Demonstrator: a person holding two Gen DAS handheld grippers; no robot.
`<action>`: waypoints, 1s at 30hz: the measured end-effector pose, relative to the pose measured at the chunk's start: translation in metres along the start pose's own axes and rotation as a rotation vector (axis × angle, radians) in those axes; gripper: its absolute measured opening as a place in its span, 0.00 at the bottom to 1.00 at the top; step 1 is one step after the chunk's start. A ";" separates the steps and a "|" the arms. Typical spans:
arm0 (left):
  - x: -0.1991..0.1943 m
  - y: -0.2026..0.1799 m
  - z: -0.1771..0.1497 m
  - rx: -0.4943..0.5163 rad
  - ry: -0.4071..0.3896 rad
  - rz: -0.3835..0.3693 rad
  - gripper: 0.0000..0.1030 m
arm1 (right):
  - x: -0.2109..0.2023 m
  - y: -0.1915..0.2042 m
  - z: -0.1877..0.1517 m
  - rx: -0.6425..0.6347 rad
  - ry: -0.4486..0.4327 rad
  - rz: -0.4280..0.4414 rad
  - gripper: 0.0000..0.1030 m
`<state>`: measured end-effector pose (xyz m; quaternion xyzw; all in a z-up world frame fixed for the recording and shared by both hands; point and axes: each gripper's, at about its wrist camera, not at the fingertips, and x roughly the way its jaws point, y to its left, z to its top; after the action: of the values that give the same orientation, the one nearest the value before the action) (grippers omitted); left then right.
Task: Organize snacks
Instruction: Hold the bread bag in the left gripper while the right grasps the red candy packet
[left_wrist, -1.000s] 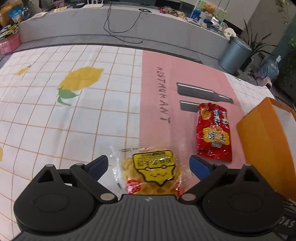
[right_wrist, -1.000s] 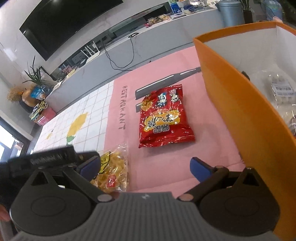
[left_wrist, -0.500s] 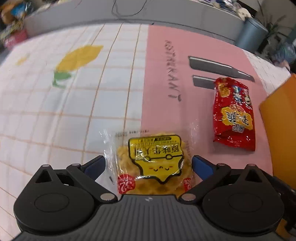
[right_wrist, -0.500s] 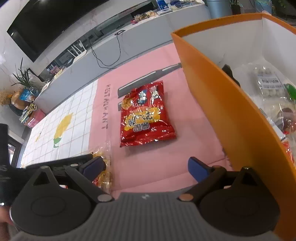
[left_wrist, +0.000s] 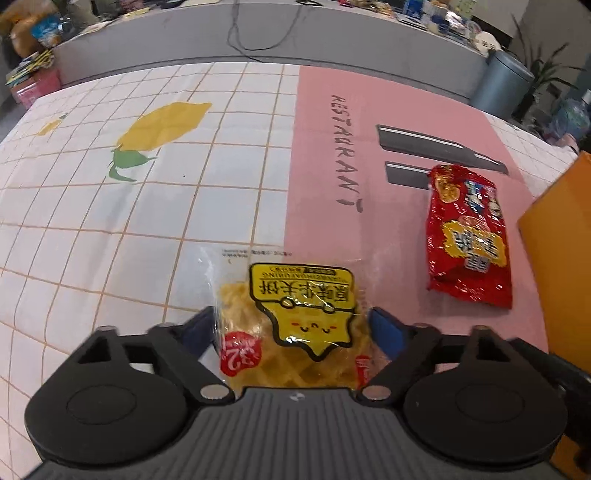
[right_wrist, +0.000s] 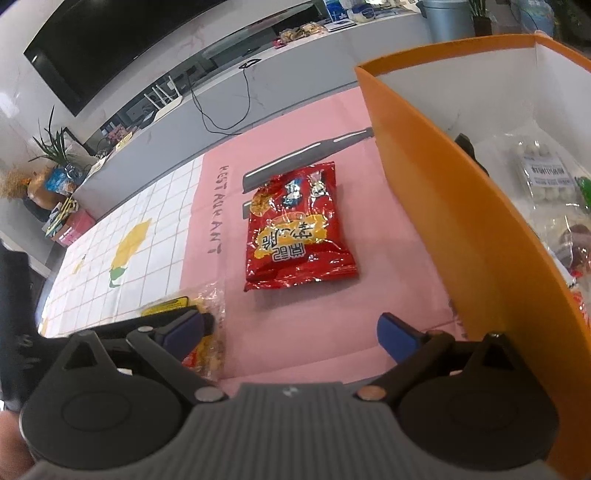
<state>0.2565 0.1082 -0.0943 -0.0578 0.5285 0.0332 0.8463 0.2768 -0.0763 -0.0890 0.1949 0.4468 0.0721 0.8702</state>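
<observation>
Compared with a second ago, the left gripper (left_wrist: 291, 328) sits lower and closer over the yellow waffle packet (left_wrist: 295, 321), which now fills the gap between its blue fingertips (left_wrist: 384, 332); earlier the packet lay a little ahead of them. Its jaws are closing, with the packet between them. Both pads stand right at the packet's clear wrapper edges, but firm pressing is not evident; the packet lies flat on the tablecloth (left_wrist: 147, 221), straddling the border between the white grid area and the pink panel.

Right gripper (right_wrist: 291, 332): no change of position noted against the earlier frames. Its jaws are spread wide with nothing between them, only bare pink cloth. Its left fingertip (right_wrist: 184, 326) overlaps the view of the waffle packet (right_wrist: 212, 325) and the black body of the left gripper (right_wrist: 110, 328) at the lower left.

Red snack bag (right_wrist: 299, 229): flat on the pink panel, partly covering the grey printed knife shapes, well apart from both grippers. In the left wrist view it lies to the right of the waffle packet (left_wrist: 469, 236), near the orange box (left_wrist: 554, 240).

Orange box (right_wrist: 461, 192): stands to the right of the red bag, white inside, already containing several wrapped snacks (right_wrist: 546, 177)
</observation>
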 end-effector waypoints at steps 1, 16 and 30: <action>-0.001 0.001 0.000 0.006 0.008 -0.008 0.90 | 0.001 0.000 0.000 -0.003 -0.003 0.003 0.96; -0.009 0.039 0.008 -0.029 0.025 -0.066 0.82 | 0.039 0.032 0.019 -0.114 -0.076 -0.175 0.97; -0.022 0.066 0.017 -0.035 -0.002 -0.114 0.80 | 0.109 0.051 0.040 -0.196 -0.095 -0.330 0.97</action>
<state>0.2547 0.1756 -0.0716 -0.1027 0.5230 -0.0058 0.8461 0.3756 -0.0081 -0.1288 0.0367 0.4219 -0.0374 0.9051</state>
